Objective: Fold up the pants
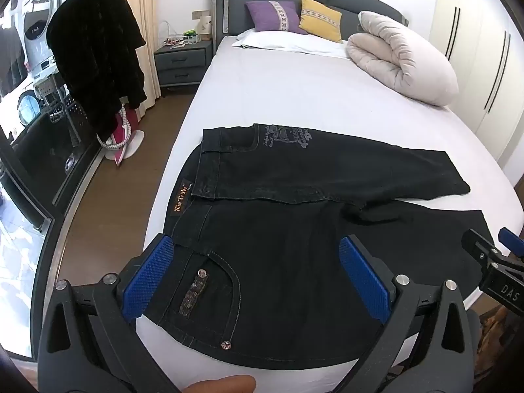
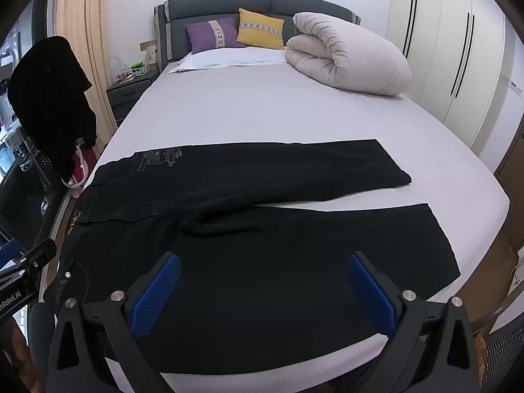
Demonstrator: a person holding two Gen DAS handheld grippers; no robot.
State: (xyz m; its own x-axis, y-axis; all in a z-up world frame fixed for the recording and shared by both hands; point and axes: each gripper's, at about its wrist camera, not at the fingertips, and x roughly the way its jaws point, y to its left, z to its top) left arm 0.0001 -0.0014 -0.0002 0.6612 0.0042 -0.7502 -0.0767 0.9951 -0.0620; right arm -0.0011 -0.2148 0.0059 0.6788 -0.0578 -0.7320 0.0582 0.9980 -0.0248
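Black jeans (image 1: 294, 229) lie spread flat on the white bed, waistband to the left, both legs running right and split apart. They also show in the right wrist view (image 2: 262, 229). My left gripper (image 1: 255, 262) is open and empty, hovering over the near back pocket (image 1: 203, 291) by the waistband. My right gripper (image 2: 262, 278) is open and empty above the near leg. The right gripper's tip shows at the right edge of the left wrist view (image 1: 491, 255). The left gripper's tip shows at the left edge of the right wrist view (image 2: 26, 268).
A rolled beige duvet (image 1: 402, 59) and purple (image 1: 275, 16) and yellow pillows (image 1: 321, 18) lie at the head of the bed (image 1: 278, 91). A nightstand (image 1: 183, 62) and a rack with a black garment (image 1: 95, 55) stand left. Wardrobes (image 2: 458, 49) stand right.
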